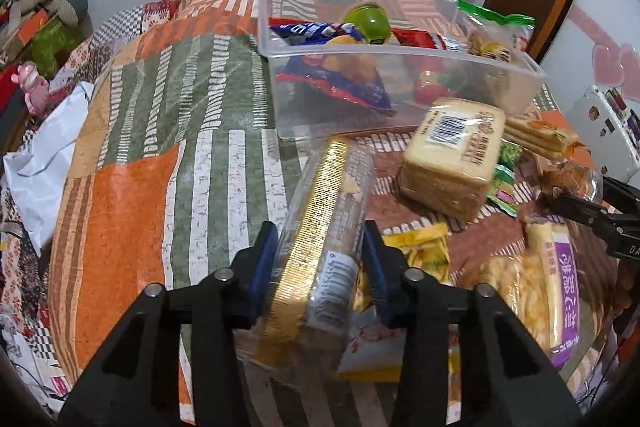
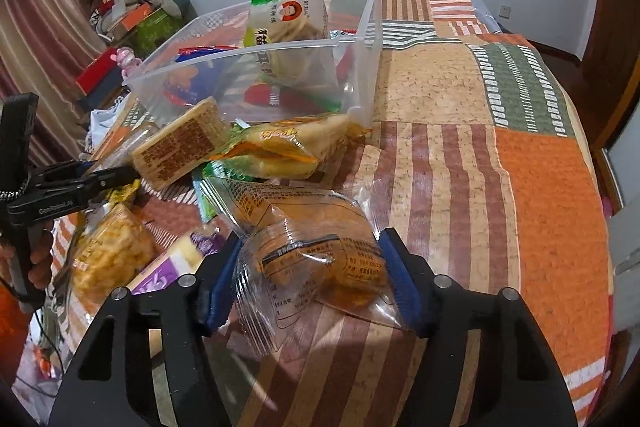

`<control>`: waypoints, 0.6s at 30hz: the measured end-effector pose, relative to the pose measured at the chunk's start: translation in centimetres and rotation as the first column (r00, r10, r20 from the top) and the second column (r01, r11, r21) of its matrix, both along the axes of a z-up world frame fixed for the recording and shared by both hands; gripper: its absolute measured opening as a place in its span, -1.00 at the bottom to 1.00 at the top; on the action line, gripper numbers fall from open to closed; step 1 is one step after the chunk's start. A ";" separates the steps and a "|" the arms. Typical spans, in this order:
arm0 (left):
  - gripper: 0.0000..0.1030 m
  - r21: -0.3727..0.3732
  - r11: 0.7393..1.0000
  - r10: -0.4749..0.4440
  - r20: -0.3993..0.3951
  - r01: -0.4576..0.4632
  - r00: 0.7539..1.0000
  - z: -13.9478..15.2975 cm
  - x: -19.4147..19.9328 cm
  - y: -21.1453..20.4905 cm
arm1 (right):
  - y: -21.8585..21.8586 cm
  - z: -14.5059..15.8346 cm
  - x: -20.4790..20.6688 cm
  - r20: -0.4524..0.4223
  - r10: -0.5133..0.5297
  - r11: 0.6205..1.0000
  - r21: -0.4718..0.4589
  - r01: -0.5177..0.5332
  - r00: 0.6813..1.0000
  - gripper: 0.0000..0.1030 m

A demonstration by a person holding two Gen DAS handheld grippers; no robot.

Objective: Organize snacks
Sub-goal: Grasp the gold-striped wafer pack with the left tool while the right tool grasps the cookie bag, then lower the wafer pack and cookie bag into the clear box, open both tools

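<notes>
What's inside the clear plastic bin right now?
In the clear plastic bin: a blue chip bag, a green round container, red packets and a green-topped cracker bag. Anything beneath them is hidden.

One clear plastic bin (image 1: 400, 95) sits on the desk (image 1: 140, 147). Inside it are perhaps five snack packets, overlap blurring the tally. Outside lie about eight wrapped snacks, among them two biscuit bricks (image 1: 452, 163) and one clear pastry packet (image 2: 312, 267).

The bin (image 1: 400, 67) is clear, smooth plastic. The packet (image 1: 320, 227) and bun wrapper (image 2: 304, 267) are glossy transparent film. The tablecloth (image 2: 460, 147) is printed with a slight sheen. Gripper pads (image 1: 264, 259) are matt blue; their frames are matt black plastic.
</notes>
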State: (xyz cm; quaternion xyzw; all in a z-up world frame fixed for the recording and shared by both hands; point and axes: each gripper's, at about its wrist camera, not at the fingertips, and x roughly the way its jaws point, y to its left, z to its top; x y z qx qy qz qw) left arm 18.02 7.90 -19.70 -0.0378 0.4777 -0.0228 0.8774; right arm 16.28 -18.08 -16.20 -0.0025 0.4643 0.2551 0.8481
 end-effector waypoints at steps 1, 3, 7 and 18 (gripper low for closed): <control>-0.25 0.010 1.000 -0.002 0.003 0.002 1.000 0.2 -0.2 -0.3 | -0.3 0.1 -0.2 -0.002 -0.001 1.000 0.006 0.001 1.000 0.16; -0.31 0.029 1.000 -0.008 0.016 0.008 1.000 0.7 -0.8 -0.7 | -0.5 0.4 -0.3 -0.007 -0.002 1.000 0.022 0.002 1.000 0.15; -0.31 0.027 1.000 -0.010 0.033 0.009 0.999 1.5 -1.7 -1.1 | -1.3 1.1 -0.9 0.006 -0.013 0.999 0.043 0.012 1.000 0.13; -0.31 0.029 1.000 -0.005 0.132 0.001 0.991 5.8 -3.8 -1.7 | -1.1 4.5 -2.1 0.088 -0.027 0.996 0.083 0.020 0.996 0.11</control>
